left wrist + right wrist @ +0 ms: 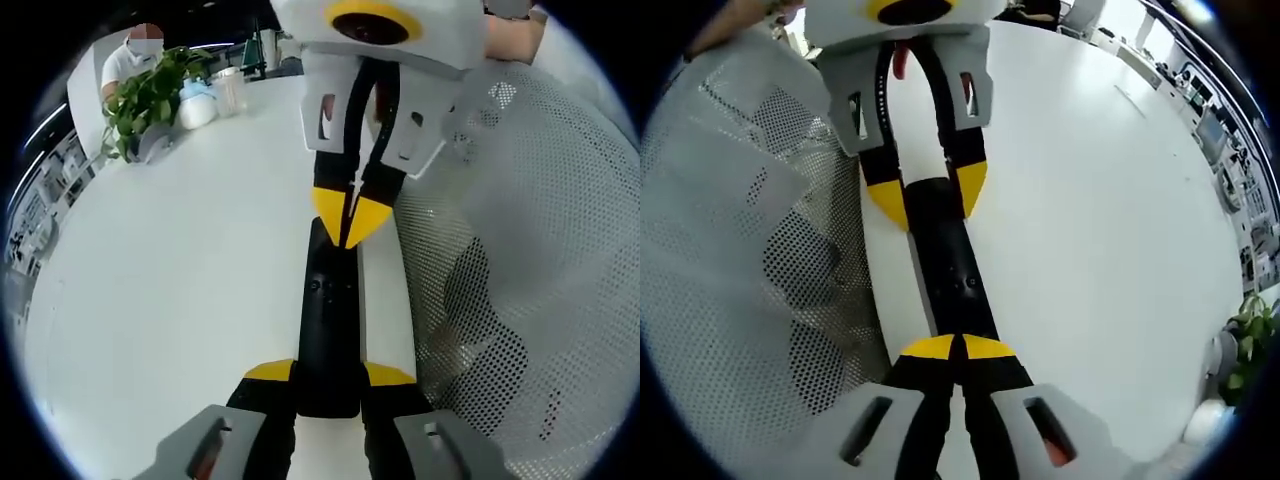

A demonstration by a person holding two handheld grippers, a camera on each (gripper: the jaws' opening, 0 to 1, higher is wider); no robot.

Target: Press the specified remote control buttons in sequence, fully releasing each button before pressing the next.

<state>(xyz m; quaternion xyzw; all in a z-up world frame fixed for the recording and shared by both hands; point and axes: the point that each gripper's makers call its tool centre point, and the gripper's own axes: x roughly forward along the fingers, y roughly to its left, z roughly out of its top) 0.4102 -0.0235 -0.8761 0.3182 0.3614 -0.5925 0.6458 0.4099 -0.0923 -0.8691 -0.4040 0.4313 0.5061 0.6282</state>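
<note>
A slim black remote control (326, 335) lies lengthwise on the white table (180, 270), close to its edge. My left gripper (330, 373) is shut on the remote's near end, one yellow tip on each side. My right gripper (348, 216) comes in from above with its yellow tips shut together, and they rest on the remote's far end beside small buttons. In the right gripper view the remote (945, 250) runs up the middle. There my right gripper (958, 348) touches its top, and the left gripper (928, 195) clamps the far end.
A white mesh chair (520, 260) stands along the table edge, also seen as the chair (740, 250). A potted plant (150, 95), a cup (232, 90) and a seated person are at the far end. The table (1100, 200) stretches wide and bare.
</note>
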